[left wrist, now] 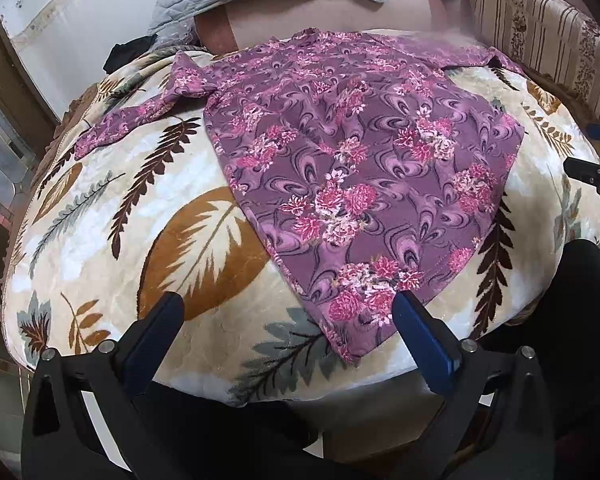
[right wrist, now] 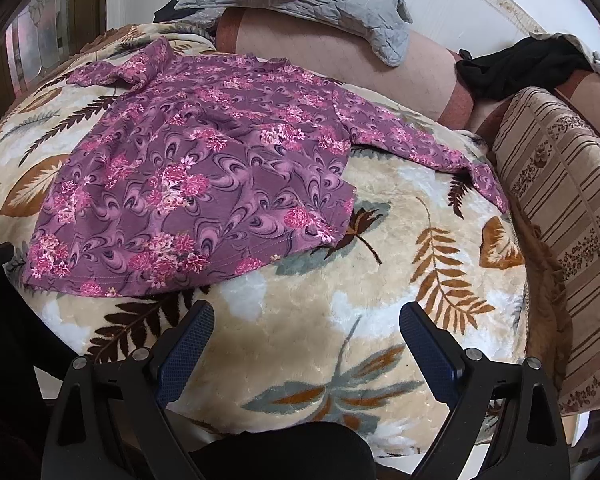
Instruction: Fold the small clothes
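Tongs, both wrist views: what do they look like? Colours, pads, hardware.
Both pairs match. The left tongs have matte black angular arms, each with a triangular cutout and round silver bolt heads, ending in dark blue fingers. The right tongs are built the same; their blue pads show a fine dotted grip texture. No cables or markings are visible.
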A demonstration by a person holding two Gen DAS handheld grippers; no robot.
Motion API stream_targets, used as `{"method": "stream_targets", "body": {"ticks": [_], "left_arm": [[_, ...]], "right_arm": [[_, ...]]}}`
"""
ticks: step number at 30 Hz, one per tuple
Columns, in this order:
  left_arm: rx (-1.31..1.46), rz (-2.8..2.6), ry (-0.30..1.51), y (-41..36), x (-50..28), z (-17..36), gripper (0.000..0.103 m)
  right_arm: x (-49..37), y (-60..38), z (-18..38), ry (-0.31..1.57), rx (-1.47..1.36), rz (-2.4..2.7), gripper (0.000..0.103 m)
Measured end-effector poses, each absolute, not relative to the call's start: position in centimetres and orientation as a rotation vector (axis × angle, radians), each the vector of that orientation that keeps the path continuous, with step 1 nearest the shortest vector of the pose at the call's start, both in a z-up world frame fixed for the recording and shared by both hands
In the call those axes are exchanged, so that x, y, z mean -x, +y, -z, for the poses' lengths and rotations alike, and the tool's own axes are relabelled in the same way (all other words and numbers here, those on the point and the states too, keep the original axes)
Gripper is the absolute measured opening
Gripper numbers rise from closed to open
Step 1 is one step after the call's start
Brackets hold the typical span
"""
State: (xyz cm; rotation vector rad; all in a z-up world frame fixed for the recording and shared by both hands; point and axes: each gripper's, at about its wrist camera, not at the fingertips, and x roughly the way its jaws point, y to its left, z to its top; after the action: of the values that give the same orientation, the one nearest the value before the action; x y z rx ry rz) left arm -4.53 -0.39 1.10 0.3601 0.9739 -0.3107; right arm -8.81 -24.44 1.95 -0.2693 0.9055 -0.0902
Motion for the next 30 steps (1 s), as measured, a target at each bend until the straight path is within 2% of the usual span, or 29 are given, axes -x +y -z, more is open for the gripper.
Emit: {"method": "stream_targets", "body": {"ticks": [30], "left_arm": [[-0.352, 0.313, 1.023, -1.4, 2.1, -0.3, 0.103]], "right_arm": [[5.9, -25.5, -1.6, 0.927, 0.241, 0.064, 0.095]]}}
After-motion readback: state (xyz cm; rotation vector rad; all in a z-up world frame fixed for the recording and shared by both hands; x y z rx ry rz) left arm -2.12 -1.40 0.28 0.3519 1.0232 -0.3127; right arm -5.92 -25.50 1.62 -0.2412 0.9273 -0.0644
